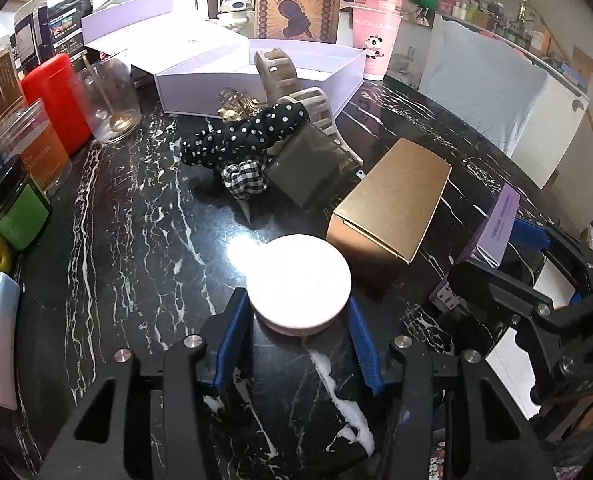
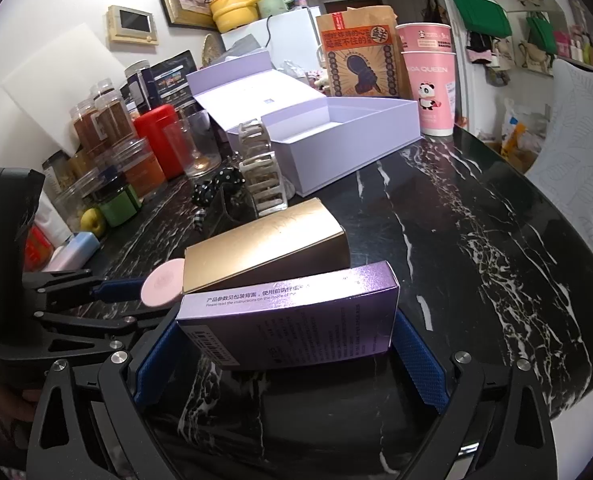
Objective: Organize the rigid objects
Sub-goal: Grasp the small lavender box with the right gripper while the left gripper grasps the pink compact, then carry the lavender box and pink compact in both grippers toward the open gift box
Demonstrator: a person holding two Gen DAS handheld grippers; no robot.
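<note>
Clearly both tongs are loaded. The left tongs [image 1: 298, 312] pinch the pink round tin [image 1: 299, 280] by its rim, one blue finger on each side, low over the counter [image 1: 136, 240]. The right tongs [image 2: 284, 344] clamp the purple carton [image 2: 296, 320] across its short ends, so its long face stays level. Just beside both lies the gold carton [image 2: 264, 252], tilted and not gripped. Beyond it sits a heap of hair clips [image 1: 296, 92] and scrunchies [image 1: 248, 132], then the open lilac box [image 2: 348, 132], probably where these items belong.
</note>
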